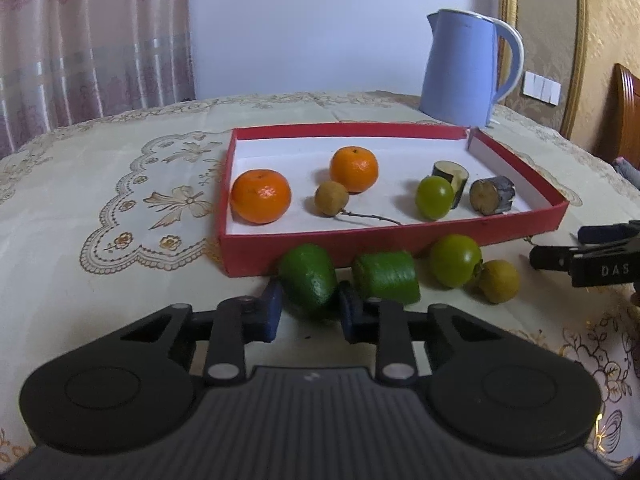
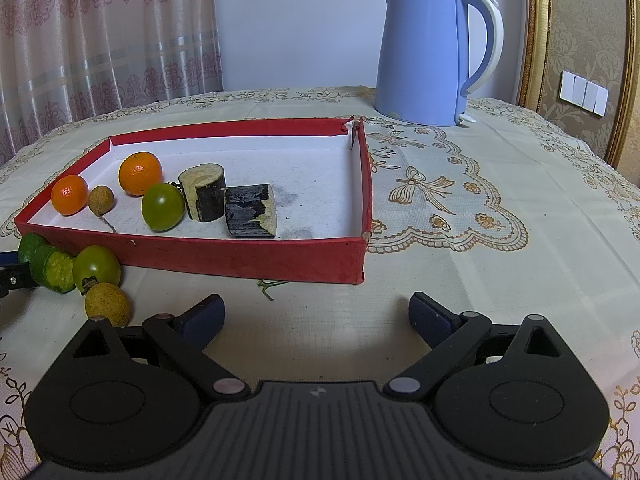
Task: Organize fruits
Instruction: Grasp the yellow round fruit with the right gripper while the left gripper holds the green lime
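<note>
A red tray (image 1: 400,240) (image 2: 240,258) holds two oranges (image 1: 261,196) (image 1: 354,168), a brown longan (image 1: 331,198), a green round fruit (image 1: 434,197) and two dark cut stem pieces (image 1: 491,195). In front of it on the cloth lie a green avocado-like piece (image 1: 307,278), a green cut chunk (image 1: 388,278), a green tomato-like fruit (image 1: 456,261) (image 2: 97,269) and a yellow-brown longan (image 1: 498,281) (image 2: 107,305). My left gripper (image 1: 310,312) is partly open with the avocado-like piece between its fingertips. My right gripper (image 2: 316,316) is wide open and empty, right of the loose fruit.
A blue electric kettle (image 1: 464,68) (image 2: 432,52) stands behind the tray's right corner. An embroidered tablecloth (image 2: 480,208) covers the table. A curtain hangs at the back left, a wooden chair (image 1: 628,112) stands at far right.
</note>
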### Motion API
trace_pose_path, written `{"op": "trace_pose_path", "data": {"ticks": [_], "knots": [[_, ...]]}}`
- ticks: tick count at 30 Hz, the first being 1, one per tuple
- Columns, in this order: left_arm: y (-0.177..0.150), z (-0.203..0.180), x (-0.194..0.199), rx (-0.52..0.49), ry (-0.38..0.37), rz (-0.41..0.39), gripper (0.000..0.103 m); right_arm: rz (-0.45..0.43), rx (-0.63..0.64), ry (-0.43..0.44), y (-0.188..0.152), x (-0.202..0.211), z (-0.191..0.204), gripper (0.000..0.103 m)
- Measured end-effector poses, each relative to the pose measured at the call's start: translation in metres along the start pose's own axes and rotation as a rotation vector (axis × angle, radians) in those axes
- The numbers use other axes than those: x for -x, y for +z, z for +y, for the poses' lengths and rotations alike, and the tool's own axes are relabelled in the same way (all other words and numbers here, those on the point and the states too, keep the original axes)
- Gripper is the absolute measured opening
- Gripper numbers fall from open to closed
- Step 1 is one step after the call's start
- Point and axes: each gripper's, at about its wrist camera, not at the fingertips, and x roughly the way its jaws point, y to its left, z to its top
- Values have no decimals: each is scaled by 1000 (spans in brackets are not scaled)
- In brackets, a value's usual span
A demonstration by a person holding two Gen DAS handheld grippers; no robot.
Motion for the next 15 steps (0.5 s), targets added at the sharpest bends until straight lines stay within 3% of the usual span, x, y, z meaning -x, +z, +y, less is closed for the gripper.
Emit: {"op": "trace_pose_path", "data": {"ticks": [6, 11, 15], "knots": [[-1, 6, 5, 35, -13, -22, 25, -19, -15, 18, -1, 3, -2, 99], [-1, 10, 7, 57, -34, -28, 25, -84, -32, 106, -10, 19, -6, 99], [-1, 15, 4, 82, -50, -11, 25, -87, 21, 208, -18, 33, 7, 99]]}}
